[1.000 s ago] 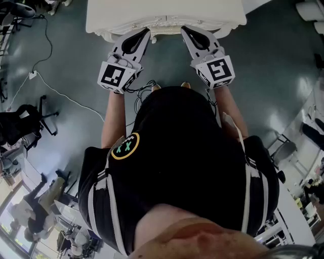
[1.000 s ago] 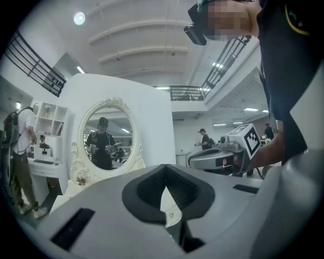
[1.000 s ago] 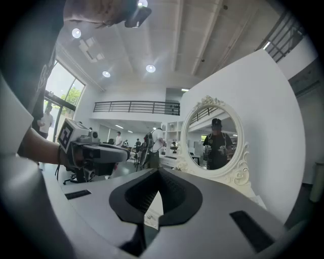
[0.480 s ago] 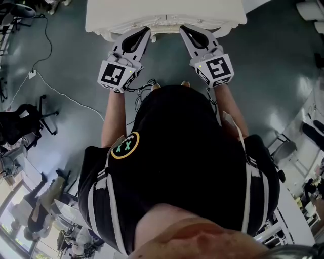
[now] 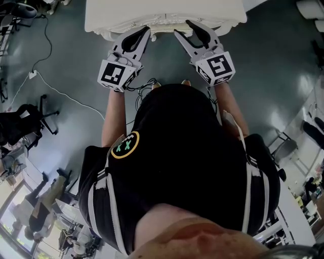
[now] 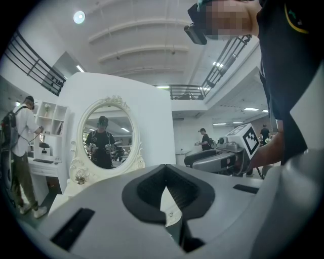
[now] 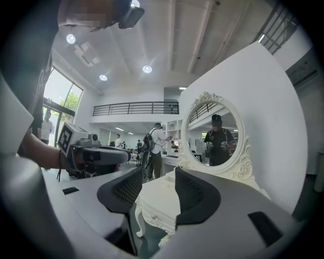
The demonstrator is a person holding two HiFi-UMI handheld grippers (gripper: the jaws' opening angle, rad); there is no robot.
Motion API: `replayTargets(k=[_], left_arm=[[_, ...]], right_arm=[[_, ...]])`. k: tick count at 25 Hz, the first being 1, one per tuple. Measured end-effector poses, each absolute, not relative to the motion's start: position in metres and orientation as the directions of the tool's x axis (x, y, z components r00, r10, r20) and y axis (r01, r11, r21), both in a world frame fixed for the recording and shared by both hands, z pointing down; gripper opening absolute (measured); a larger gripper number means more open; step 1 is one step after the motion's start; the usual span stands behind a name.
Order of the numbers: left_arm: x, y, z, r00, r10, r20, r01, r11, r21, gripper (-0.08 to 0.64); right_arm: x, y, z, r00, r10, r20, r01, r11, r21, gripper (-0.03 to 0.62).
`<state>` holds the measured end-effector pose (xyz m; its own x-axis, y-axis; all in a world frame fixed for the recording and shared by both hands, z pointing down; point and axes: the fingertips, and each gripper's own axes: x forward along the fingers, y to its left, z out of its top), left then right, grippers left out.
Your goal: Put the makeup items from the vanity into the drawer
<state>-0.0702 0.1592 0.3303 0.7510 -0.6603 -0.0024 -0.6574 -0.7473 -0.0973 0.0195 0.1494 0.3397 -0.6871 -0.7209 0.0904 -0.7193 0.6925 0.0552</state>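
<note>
A white vanity (image 5: 162, 15) stands at the top of the head view, its carved oval mirror (image 6: 106, 136) showing in both gripper views. No makeup items can be seen. My left gripper (image 5: 144, 31) is held just before the vanity's front edge, its jaws shut with the tips touching and nothing in them (image 6: 165, 188). My right gripper (image 5: 183, 28) is level with it to the right. Its jaws are opening, with nothing between them; through the gap I see the vanity's front corner (image 7: 157, 205) farther off.
The person's dark-shirted body fills the lower head view. Cables (image 5: 50, 86) trail over the grey floor at the left, near a black office chair (image 5: 25, 121). Other people (image 7: 154, 146) stand by white furniture behind the vanity.
The right gripper's jaws have parted from shut. The left gripper and both arms stay where they were.
</note>
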Motion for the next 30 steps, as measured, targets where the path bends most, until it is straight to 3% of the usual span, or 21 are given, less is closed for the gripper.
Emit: replayTargets(k=[4,11,30], left_arm=[[-0.07,0.158,0.332,0.752,-0.659,-0.002,-0.657,-0.748,-0.095,0.018],[-0.068,0.156,0.336,0.755,-0.655,0.004,-0.652,-0.752,-0.094,0.018],[-0.038,0.15,0.333,0.726,-0.688,0.017,-0.683,-0.723,-0.104,0.018]], right_arm=[[0.018,0.148,0.344,-0.692,-0.715,0.099,-0.715,0.698,0.046,0.315],[0.014,0.146,0.353,-0.704,-0.698,0.13,-0.697,0.714,0.065,0.598],[0.047,0.139,0.358,-0.722,-0.679,0.135,-0.678,0.733,0.058,0.6]])
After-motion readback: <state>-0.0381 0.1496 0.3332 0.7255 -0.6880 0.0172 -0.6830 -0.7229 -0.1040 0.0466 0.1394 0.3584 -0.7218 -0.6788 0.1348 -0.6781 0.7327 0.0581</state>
